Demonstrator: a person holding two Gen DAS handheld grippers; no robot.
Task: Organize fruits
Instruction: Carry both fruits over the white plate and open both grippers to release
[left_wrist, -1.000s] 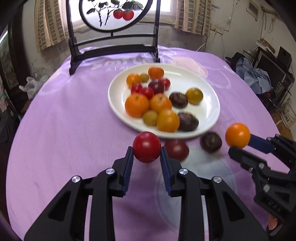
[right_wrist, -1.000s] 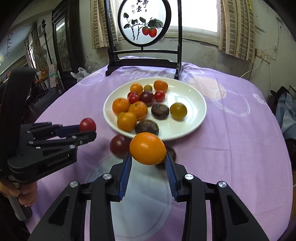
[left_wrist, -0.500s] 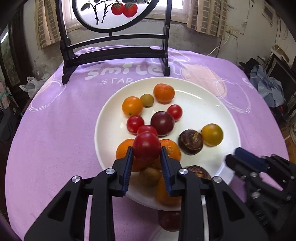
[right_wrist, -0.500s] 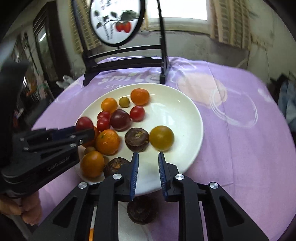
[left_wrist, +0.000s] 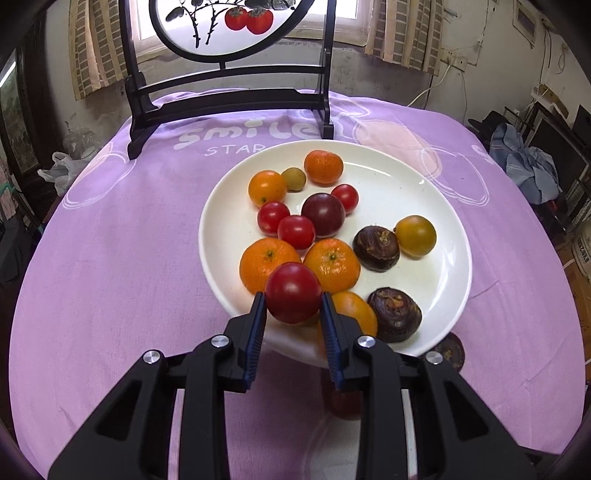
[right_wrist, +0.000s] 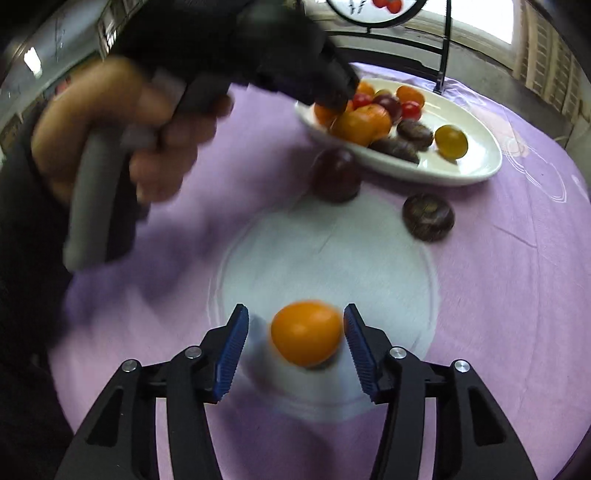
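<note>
Left wrist view: dark red fruit (left_wrist: 341, 404) below the white plate (left_wrist: 448, 280) mostly hidden behind the left gripper (left_wrist: 293, 345) fingers — kind unclear. Dark brown fruit (left_wrist: 450, 349) off the plate half covered by its rim. Orange fruit (left_wrist: 354, 310) at the near rim partly masked by the held red tomato (left_wrist: 293, 291) and one finger. Round painted screen (left_wrist: 236, 22) cut by the top edge.

Right wrist view: strong motion blur. Person's hand (right_wrist: 122, 129) smeared, cropped at left. Orange tomato (right_wrist: 306, 332) between the parted right gripper (right_wrist: 295, 341) pads has soft edges — contact with the cloth not resolvable. Plate fruits behind the dark gripper body partly hidden.
</note>
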